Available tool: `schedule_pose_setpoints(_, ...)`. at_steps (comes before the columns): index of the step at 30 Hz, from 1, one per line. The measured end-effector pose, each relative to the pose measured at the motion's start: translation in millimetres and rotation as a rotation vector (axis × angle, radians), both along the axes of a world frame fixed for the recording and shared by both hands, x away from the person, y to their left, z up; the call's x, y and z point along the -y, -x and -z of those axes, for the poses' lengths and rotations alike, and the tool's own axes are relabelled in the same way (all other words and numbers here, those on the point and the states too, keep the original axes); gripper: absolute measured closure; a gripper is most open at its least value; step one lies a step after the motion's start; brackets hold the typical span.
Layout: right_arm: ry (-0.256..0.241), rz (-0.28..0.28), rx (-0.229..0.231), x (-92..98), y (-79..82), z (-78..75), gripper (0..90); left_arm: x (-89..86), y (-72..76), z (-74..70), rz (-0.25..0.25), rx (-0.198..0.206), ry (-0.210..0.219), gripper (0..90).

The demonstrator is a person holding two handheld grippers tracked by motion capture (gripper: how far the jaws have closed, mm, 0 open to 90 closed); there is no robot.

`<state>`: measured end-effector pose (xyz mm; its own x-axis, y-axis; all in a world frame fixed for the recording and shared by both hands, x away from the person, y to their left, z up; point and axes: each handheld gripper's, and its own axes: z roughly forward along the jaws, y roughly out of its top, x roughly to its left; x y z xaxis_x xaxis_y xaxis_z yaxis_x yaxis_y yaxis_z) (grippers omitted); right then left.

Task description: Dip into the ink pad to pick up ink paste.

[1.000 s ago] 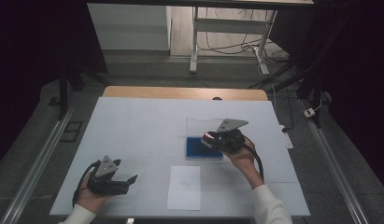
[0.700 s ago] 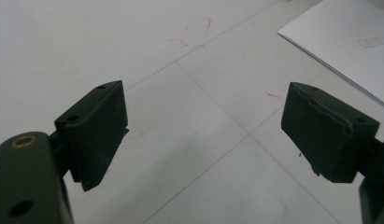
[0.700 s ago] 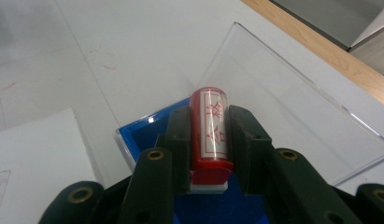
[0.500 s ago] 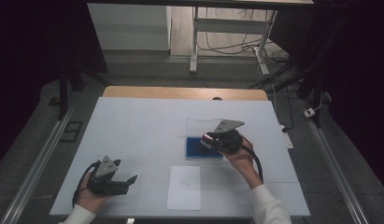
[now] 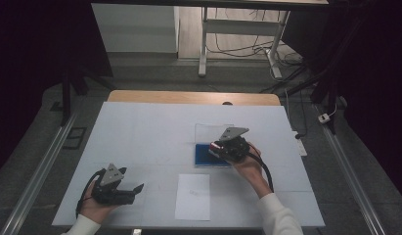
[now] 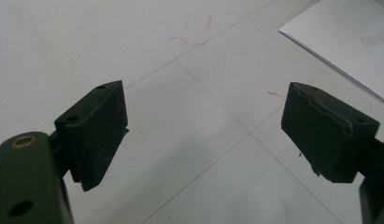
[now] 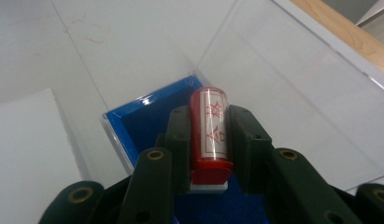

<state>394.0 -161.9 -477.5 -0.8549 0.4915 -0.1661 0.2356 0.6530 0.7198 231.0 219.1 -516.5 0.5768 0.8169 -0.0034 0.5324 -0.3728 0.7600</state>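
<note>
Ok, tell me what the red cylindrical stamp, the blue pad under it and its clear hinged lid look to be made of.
Red cylindrical stamp: probably glossy plastic, with highlights along its barrel, held in the right gripper.
Blue pad: matte, likely felt or foam ink pad; no glare.
Clear hinged lid: transparent hard plastic, since the table shows through and its edges look crisp.

Stamp (image 7: 209, 133) base hidden between jaws; its label characters blurred

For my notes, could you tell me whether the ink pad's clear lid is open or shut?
Open: the clear lid is swung back flat, baring the blue pad beneath the stamp.
</note>
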Motion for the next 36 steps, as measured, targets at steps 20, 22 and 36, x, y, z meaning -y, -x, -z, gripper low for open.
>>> schedule_pose_setpoints(20, 0.008, 0.017, -0.042, -0.4, -5.5, 7.8, 70.0, -0.7, -0.3, 0.9, 0.0, -0.004, -0.001, 15.0)
schedule_pose_setpoints(22, 0.009, 0.018, -0.044, -0.3, -5.6, 7.9, 70.1, -0.8, -0.2, 0.8, -0.001, -0.004, 0.0, 15.1)
schedule_pose_setpoints(36, 0.035, 0.041, -0.055, -3.3, -4.7, 7.8, 70.4, -0.7, 0.8, 1.3, 0.001, -0.005, -0.003, 15.1)
